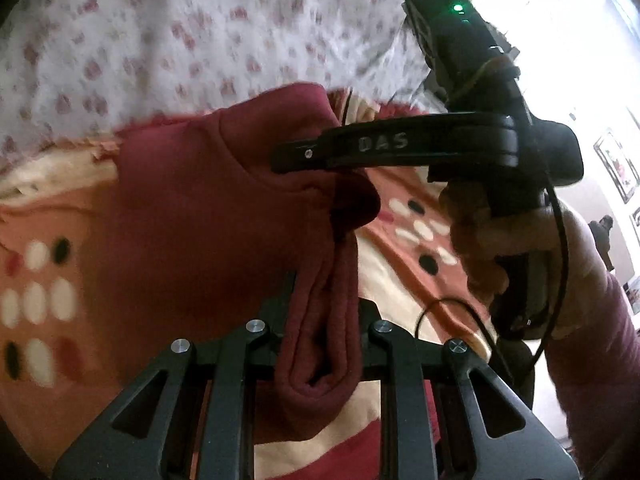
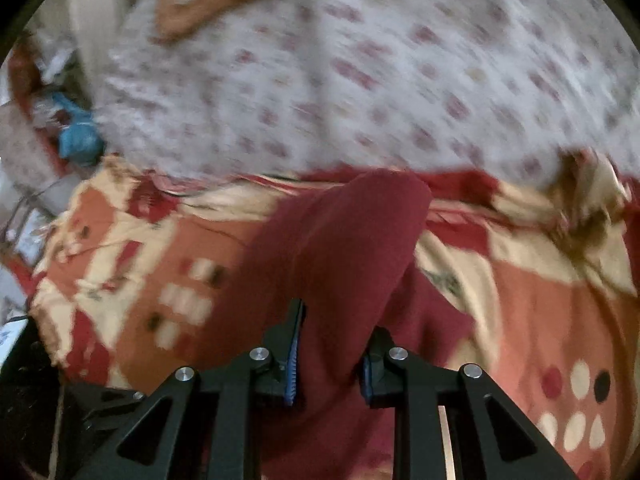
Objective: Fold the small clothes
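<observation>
A dark red fleece garment (image 1: 208, 208) is lifted above the patterned bedspread (image 1: 52, 264). My left gripper (image 1: 322, 320) is shut on a bunched fold of it, the cloth filling the gap between the jaws. My right gripper (image 1: 288, 160) shows in the left wrist view as a black finger marked DAS, clamped on another fold higher up. In the right wrist view the garment (image 2: 328, 248) runs forward from between my right gripper (image 2: 332, 340) jaws, whose blue pads (image 2: 294, 360) press on the cloth.
A person in a white dress with red flowers (image 1: 160, 32) stands behind the bed; the dress also fills the top of the right wrist view (image 2: 360, 80). A black cable (image 1: 448, 308) lies on the bedspread. Blue cloth (image 2: 78, 136) and clutter sit at far left.
</observation>
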`<action>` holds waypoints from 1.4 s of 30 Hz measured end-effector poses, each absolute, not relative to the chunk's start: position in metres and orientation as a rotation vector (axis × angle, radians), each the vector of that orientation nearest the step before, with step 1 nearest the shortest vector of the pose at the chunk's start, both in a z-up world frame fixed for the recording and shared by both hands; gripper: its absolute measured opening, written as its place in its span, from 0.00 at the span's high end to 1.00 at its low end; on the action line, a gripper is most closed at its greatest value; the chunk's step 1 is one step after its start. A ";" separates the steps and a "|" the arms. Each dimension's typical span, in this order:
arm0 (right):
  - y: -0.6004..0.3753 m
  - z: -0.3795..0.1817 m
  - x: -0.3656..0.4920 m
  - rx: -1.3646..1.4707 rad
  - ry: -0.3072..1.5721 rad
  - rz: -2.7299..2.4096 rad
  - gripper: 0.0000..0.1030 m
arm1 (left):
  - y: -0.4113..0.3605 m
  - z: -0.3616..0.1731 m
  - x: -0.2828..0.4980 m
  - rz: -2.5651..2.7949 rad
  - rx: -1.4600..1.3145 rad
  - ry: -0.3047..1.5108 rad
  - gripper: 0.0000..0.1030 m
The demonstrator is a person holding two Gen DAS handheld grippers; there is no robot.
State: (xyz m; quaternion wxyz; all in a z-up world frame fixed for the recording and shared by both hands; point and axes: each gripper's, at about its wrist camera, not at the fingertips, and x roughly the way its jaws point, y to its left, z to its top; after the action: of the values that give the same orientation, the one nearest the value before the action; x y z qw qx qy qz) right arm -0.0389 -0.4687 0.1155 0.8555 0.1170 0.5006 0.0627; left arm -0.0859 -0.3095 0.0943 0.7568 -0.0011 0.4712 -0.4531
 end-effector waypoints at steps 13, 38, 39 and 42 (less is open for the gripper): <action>-0.503 0.123 -0.088 0.260 0.970 0.000 0.41 | -0.268 0.123 -0.084 -0.935 0.069 0.963 0.40; -0.523 0.060 -0.052 0.489 1.038 0.020 0.38 | -0.263 0.055 -0.063 -0.624 0.104 1.020 0.40; -0.521 0.059 -0.049 0.486 1.039 0.021 0.50 | -0.264 0.055 -0.063 -0.623 0.108 1.020 0.40; -0.502 0.078 -0.045 0.277 0.984 -0.035 0.71 | -0.265 0.056 -0.061 -0.620 0.117 1.021 0.40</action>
State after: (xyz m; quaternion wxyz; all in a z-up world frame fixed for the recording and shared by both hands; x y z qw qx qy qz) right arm -0.0454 -0.5017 0.0782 0.8720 0.1327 0.4709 -0.0166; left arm -0.0610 -0.2655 0.0559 0.8253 0.0549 0.4803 -0.2918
